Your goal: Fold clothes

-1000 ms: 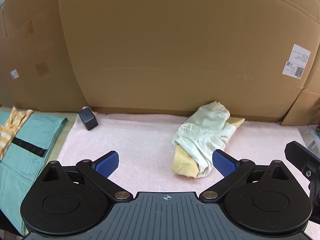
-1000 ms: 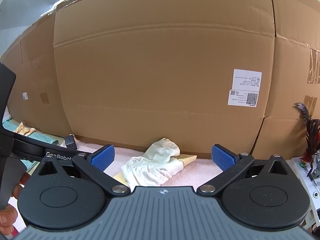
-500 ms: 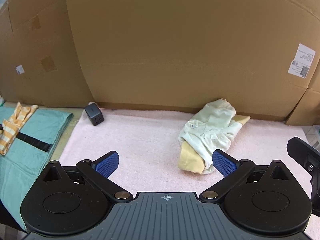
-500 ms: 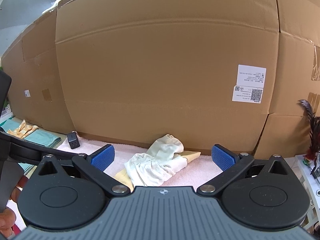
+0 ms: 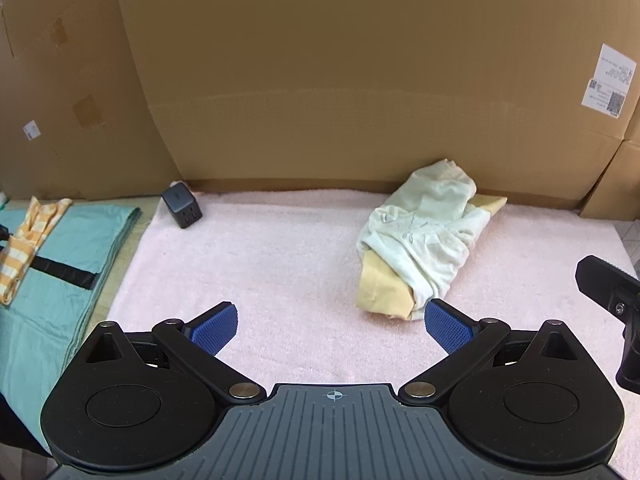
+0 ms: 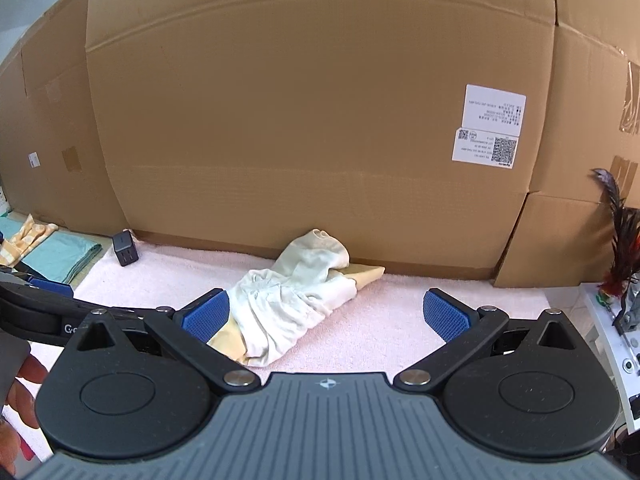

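Note:
A crumpled pale green garment (image 5: pixel 420 236) (image 6: pixel 292 296) wrapped over a yellow one (image 5: pixel 382 292) lies on the pink towel (image 5: pixel 280 264) (image 6: pixel 384 320), near the cardboard wall. My left gripper (image 5: pixel 332 328) is open above the towel, its right pad close to the bundle's near end, nothing held. My right gripper (image 6: pixel 325 314) is open too, with the bundle just ahead of its left pad. The left gripper's body (image 6: pixel 36 312) shows at the left of the right wrist view.
Cardboard panels (image 5: pixel 340 80) stand as a wall behind the towel. A black charger (image 5: pixel 182 210) (image 6: pixel 125 249) sits at the towel's far left corner. A folded teal cloth (image 5: pixel 60 264) with a striped orange piece (image 5: pixel 24 240) lies left. A white shelf with feathers (image 6: pixel 620 248) stands right.
Both grippers have shifted left and slightly down, so the bundle sits further right in the left wrist view. Both stay open; the clothes have not moved.

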Demonstrator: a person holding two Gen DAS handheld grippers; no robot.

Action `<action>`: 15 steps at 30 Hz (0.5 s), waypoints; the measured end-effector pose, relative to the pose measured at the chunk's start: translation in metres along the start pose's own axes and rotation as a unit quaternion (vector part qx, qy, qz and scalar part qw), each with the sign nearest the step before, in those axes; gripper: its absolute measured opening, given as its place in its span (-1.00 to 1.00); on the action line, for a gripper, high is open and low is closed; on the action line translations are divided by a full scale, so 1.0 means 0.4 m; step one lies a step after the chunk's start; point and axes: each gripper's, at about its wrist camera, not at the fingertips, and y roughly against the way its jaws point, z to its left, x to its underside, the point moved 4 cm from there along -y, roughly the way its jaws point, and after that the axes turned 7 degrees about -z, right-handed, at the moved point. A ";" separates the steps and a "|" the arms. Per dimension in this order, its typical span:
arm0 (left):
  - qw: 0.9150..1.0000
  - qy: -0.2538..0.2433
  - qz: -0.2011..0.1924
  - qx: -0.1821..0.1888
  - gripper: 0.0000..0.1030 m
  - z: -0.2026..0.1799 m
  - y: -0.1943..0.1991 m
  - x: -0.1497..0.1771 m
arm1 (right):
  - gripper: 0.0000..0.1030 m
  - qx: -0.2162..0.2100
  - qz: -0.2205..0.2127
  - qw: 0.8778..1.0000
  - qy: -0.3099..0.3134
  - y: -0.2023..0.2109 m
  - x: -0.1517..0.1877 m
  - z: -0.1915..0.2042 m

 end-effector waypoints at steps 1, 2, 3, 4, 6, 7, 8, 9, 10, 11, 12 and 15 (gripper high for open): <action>1.000 0.001 0.001 0.000 1.00 0.001 -0.003 0.001 | 1.00 0.000 0.001 1.000 0.000 -0.001 0.002 0.000; 1.000 0.002 0.003 0.000 1.00 0.002 -0.006 0.002 | 1.00 -0.001 0.002 1.000 0.000 -0.002 0.002 0.000; 1.000 0.004 0.005 0.000 1.00 0.003 -0.010 0.003 | 1.00 -0.001 0.002 1.000 -0.001 -0.002 0.003 0.001; 1.000 0.004 0.006 0.000 1.00 0.003 -0.012 0.003 | 1.00 -0.002 0.003 1.000 -0.001 -0.003 0.004 0.001; 1.000 0.004 0.008 0.000 1.00 0.004 -0.017 0.003 | 1.00 -0.003 0.003 1.000 0.000 -0.008 0.003 0.002; 1.000 0.004 0.008 0.000 1.00 0.005 -0.020 0.003 | 1.00 -0.004 0.003 1.000 0.001 -0.012 0.002 0.003; 1.000 0.004 0.009 0.001 1.00 0.005 -0.023 0.003 | 1.00 -0.005 0.003 1.000 0.001 -0.015 0.001 0.004; 1.000 0.004 0.010 0.003 1.00 0.005 -0.028 0.003 | 1.00 -0.006 0.004 1.000 0.001 -0.019 0.001 0.005; 1.000 0.002 0.012 0.003 1.00 0.004 -0.032 0.002 | 1.00 -0.006 0.005 1.000 0.000 -0.024 0.001 0.006; 1.000 0.001 0.013 0.003 1.00 0.003 -0.037 0.002 | 1.00 -0.006 0.008 1.000 -0.001 -0.030 0.002 0.005; 1.000 -0.002 0.014 0.002 1.00 0.002 -0.042 0.001 | 1.00 -0.008 0.010 1.000 -0.001 -0.034 0.002 0.005; 1.000 -0.006 0.016 0.000 1.00 0.000 -0.057 0.000 | 1.00 -0.016 0.013 1.000 -0.004 -0.042 0.003 0.007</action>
